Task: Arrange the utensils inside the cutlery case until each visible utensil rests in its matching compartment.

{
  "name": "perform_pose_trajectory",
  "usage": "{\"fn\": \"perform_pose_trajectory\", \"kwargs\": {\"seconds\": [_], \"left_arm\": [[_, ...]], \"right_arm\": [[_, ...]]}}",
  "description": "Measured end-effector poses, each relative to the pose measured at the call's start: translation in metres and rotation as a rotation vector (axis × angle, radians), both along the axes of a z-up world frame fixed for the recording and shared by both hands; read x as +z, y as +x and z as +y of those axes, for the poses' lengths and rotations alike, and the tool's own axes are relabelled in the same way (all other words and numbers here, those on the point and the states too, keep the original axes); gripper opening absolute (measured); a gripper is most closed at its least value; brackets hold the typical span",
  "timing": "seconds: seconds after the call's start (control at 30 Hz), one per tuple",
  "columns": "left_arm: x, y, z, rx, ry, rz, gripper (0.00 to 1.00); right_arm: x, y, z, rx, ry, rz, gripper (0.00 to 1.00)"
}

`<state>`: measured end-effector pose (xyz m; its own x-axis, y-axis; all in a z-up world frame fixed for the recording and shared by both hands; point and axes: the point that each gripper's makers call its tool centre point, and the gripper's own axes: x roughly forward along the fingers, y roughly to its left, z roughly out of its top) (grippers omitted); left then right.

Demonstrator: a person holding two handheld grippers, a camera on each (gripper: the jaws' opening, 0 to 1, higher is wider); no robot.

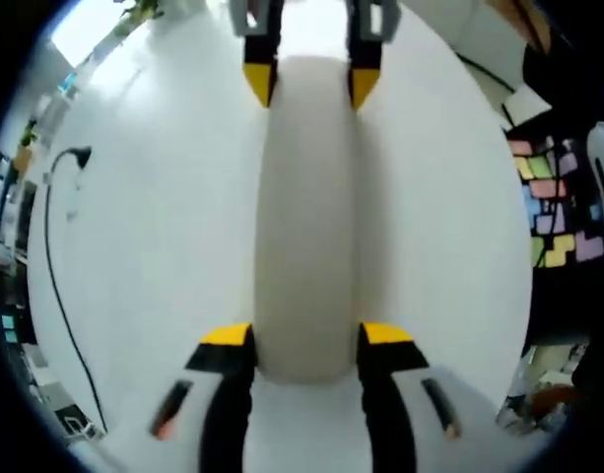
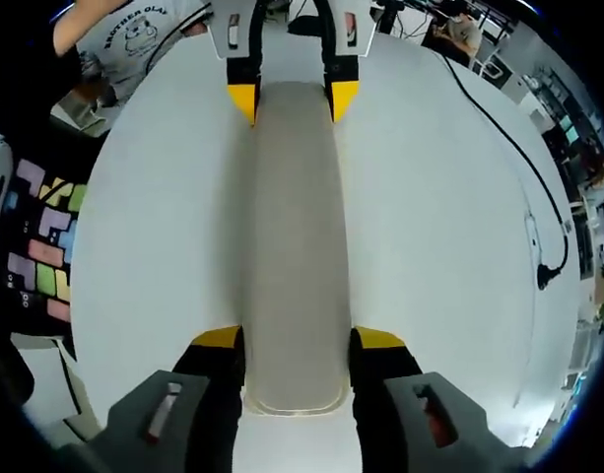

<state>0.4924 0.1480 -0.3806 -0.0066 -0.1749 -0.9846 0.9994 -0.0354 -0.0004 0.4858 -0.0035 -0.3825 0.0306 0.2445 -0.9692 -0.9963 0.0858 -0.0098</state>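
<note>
I hold the long beige cutlery case flat on the white desk, left gripper and right gripper fingers clamping opposite ends. Uneven pulling could twist it loose.

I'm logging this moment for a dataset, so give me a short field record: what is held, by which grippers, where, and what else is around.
held object: long beige cutlery case, closed
left gripper: jaws clamp one end of the case
right gripper: jaws clamp the opposite end
surface: white table
utensils: not visible
nearby: black cable on the table; coloured tile mat beyond the table edge
</note>
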Motion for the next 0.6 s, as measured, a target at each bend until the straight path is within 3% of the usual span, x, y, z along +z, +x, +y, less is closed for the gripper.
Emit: {"fn": "perform_pose_trajectory", "kwargs": {"seconds": [0.3,0.6], "left_arm": [[-0.0007,0.0003,0.0004,0.004,0.034,0.010,0.44],[-0.0005,0.0017,0.0011,0.004,0.006,0.009,0.44]], "right_arm": [[-0.0006,-0.0009,-0.0005,0.002,0.017,0.007,0.44],[-0.0012,-0.0003,0.0001,0.009,0.012,0.006,0.44]]}}
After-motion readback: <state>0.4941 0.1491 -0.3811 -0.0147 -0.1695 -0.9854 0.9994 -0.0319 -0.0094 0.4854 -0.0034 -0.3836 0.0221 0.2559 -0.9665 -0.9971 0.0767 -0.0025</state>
